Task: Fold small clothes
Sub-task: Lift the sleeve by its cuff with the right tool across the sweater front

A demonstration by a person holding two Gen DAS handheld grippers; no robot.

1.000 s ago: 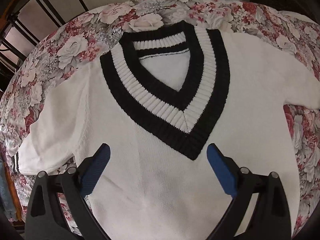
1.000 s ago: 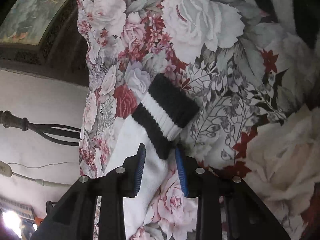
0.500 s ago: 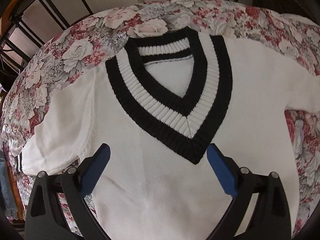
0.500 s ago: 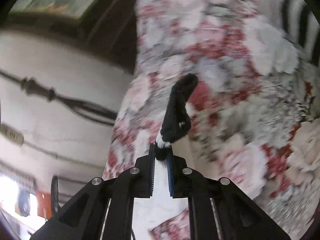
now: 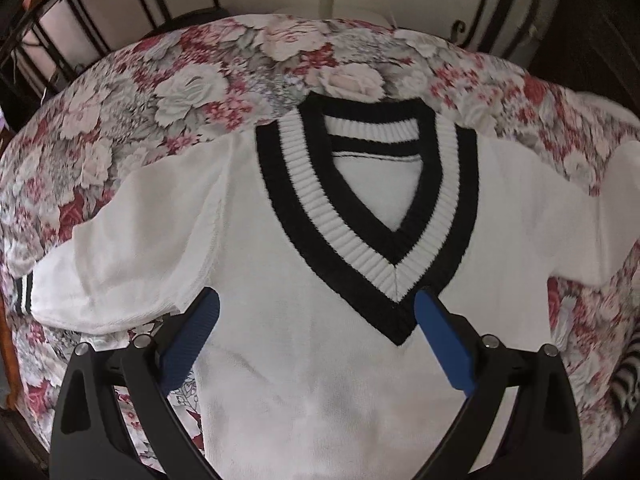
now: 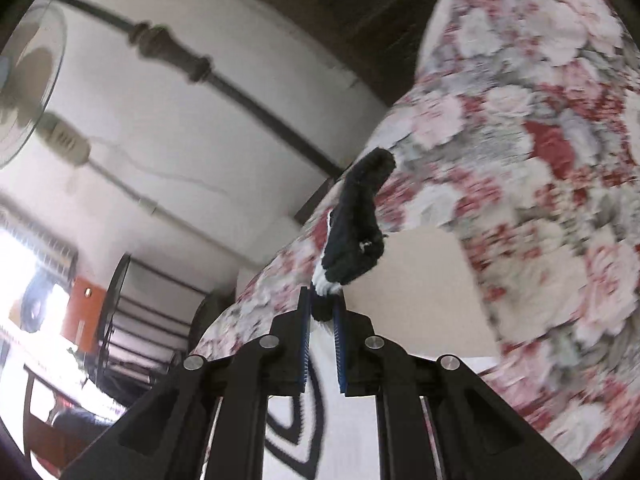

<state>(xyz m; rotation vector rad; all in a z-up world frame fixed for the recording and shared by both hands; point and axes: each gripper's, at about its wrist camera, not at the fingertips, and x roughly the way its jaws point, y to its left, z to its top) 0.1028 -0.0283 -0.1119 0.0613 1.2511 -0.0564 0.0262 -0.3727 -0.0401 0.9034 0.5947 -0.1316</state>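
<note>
The white V-neck sweater (image 5: pixel 312 264) lies face-up on the floral bedspread (image 5: pixel 192 80). Right tongs (image 6: pixel 321 314) pinch its striped sleeve cuff (image 6: pixel 356 232), lifted for the sleeve fold; left tongs (image 5: pixel 316 320) hover wide above the chest. Next, likely carry the cuff across the body.

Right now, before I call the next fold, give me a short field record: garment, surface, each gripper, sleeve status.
garment: white V-neck sweater with black-and-white ribbed collar, lying face up and spread flat
surface: floral bedspread
left gripper: jaws wide open, over the sweater's chest, holding nothing
right gripper: jaws shut on the striped sleeve cuff, which is lifted off the bedspread
other sleeve: lying out to the side, not folded
view quality: right wrist view is motion-blurred
</note>
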